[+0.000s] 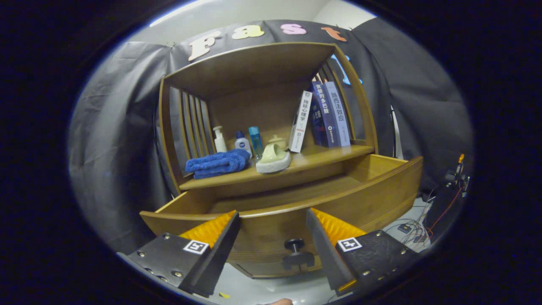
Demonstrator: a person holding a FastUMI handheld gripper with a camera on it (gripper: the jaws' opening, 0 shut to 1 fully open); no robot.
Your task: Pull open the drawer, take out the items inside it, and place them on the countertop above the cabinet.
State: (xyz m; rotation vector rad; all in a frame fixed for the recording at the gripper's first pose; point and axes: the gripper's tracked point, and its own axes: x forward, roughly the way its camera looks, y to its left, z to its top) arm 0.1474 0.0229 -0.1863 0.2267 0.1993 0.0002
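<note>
Drawer [296, 212] stands pulled out from the cabinet [262, 101], its front panel just ahead of the jaws. Knob [295, 244] sits low on that panel, between the two fingers but apart from both. Gripper [273, 237] is released: jaws spread wide, grasping nothing.

Drawer contents: the inside is hidden behind the front panel; only the far wall and the right side wall are visible. What lies inside cannot be told from here.

Surface [322, 157] above the drawer already carries a blue towel [218, 164] at left, a pale ceramic piece [273, 159] at centre near the edge, three small bottles [239, 142] behind them, and books [322, 116] leaning at right.

Risks noted:
- The jaws sit below the drawer's rim. Driving forward from this height would strike the front panel or the knob and could push the drawer back in.
- Reaching in blind risks a poor grip or a missed item. The gripper needs to rise and tilt down first.
- Free room on the surface is scant. The bare strip lies at front right, below the books. Setting an item down near the ceramic piece could knock it off the edge into the drawer.
- The leaning books may topple if bumped.
</note>
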